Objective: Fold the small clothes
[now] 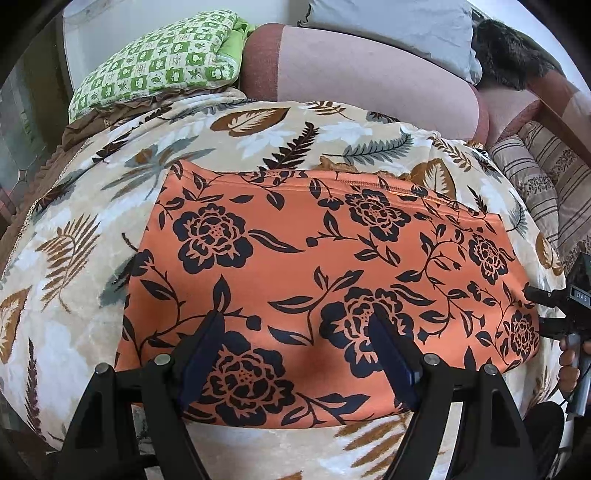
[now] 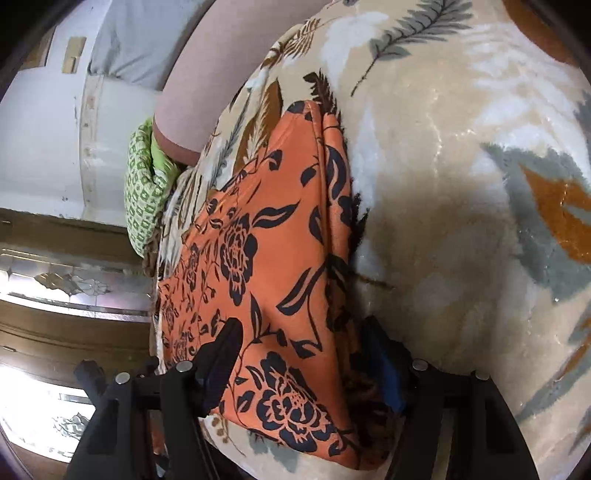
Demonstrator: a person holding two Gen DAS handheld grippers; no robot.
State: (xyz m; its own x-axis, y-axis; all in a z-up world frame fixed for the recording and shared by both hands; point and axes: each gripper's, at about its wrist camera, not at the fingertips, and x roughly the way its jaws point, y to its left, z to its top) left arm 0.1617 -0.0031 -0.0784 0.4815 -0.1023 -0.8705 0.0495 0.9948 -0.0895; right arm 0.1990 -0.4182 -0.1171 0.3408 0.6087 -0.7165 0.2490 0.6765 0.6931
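An orange garment with dark blue flowers (image 1: pixel 314 251) lies flat on a leaf-patterned blanket (image 1: pixel 92 229). My left gripper (image 1: pixel 295 314) hovers over the garment's near half, jaws wide apart, with nothing pinched between its fingers. My right gripper (image 1: pixel 539 308) sits at the garment's right end, with a hand behind it. In the right wrist view the garment (image 2: pixel 266 240) runs away from me. The right gripper (image 2: pixel 303 325) straddles the garment's near end, one finger on top of the cloth and the blue-padded one at its folded edge. Its jaws stand apart.
Behind the blanket lie a green checked pillow (image 1: pixel 159 62), a pink bolster (image 1: pixel 369 74), a grey pillow (image 1: pixel 388 22) and a dark furry item (image 1: pixel 513 48). A striped cushion (image 1: pixel 535 177) is at the right. A wooden cabinet with patterned glass (image 2: pixel 66 284) stands beyond the bed's edge.
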